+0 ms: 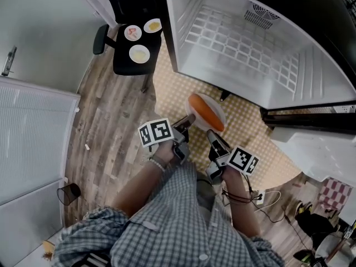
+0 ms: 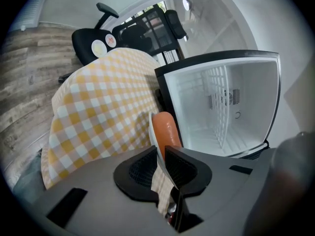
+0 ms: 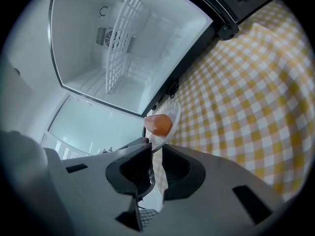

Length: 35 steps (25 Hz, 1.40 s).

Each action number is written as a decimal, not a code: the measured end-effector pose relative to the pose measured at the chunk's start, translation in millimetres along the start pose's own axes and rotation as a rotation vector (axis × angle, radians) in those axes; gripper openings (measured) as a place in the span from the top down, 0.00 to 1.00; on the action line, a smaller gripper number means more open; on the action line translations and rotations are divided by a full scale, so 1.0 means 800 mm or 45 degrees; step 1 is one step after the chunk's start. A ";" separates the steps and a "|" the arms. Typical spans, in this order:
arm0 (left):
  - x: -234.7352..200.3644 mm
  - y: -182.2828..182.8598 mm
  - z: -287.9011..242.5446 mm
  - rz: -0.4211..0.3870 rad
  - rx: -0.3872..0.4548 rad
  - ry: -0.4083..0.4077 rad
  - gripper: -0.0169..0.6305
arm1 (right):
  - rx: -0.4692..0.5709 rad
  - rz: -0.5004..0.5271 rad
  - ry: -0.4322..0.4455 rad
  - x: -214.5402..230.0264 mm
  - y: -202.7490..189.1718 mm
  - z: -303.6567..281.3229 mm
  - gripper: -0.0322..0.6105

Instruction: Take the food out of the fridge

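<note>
A white plate [image 1: 218,114] carrying an orange sausage [image 1: 201,110] hangs above the yellow checked mat [image 1: 172,90], in front of the open, bare fridge [image 1: 250,43]. My left gripper [image 1: 189,120] is shut on the plate's near-left rim, and my right gripper [image 1: 213,133] is shut on its near-right rim. In the left gripper view the plate's edge [image 2: 152,132] runs between the closed jaws of the left gripper [image 2: 161,156], with the sausage [image 2: 166,129] just beyond. In the right gripper view the right gripper [image 3: 156,154] pinches the plate [image 3: 172,114] below the sausage [image 3: 158,124].
A black chair [image 1: 125,65] at the back left bears three small plates of food [image 1: 139,53]. A white door panel [image 1: 28,143] stands at the left, with a mesh cup [image 1: 68,193] on the wooden floor. Cables [image 1: 267,202] lie at the right.
</note>
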<state>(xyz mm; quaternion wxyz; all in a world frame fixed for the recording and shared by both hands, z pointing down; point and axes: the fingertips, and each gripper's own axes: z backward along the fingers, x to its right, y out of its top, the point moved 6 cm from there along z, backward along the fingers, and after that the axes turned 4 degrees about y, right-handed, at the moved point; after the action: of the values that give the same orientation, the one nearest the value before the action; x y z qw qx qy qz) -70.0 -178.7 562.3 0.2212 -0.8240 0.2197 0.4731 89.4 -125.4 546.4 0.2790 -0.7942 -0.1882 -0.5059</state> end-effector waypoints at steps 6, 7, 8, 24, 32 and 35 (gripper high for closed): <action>-0.015 -0.001 -0.009 -0.003 -0.021 0.038 0.90 | -0.049 -0.026 -0.080 0.018 -0.005 -0.008 0.87; -0.016 0.000 -0.010 -0.004 -0.025 0.043 0.91 | -0.053 -0.029 -0.090 0.019 -0.005 -0.009 0.87; -0.017 0.001 -0.011 -0.003 -0.029 0.048 0.91 | -0.054 -0.032 -0.100 0.020 -0.004 -0.010 0.87; -0.018 -0.009 -0.022 -0.131 -0.194 0.200 0.80 | -0.089 0.052 -0.322 0.043 -0.010 -0.014 0.86; -0.013 0.005 -0.005 -0.301 -0.173 0.275 0.70 | -0.108 0.118 -0.369 0.041 -0.011 -0.010 0.84; -0.008 0.007 0.003 -0.345 -0.165 0.282 0.70 | -0.117 0.127 -0.379 0.041 -0.013 -0.004 0.84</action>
<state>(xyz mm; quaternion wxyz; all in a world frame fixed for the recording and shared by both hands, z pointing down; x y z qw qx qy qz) -77.5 -181.1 565.7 0.2036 -0.9057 0.0988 0.3586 94.9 -119.0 580.1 0.2361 -0.8807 -0.1646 -0.3761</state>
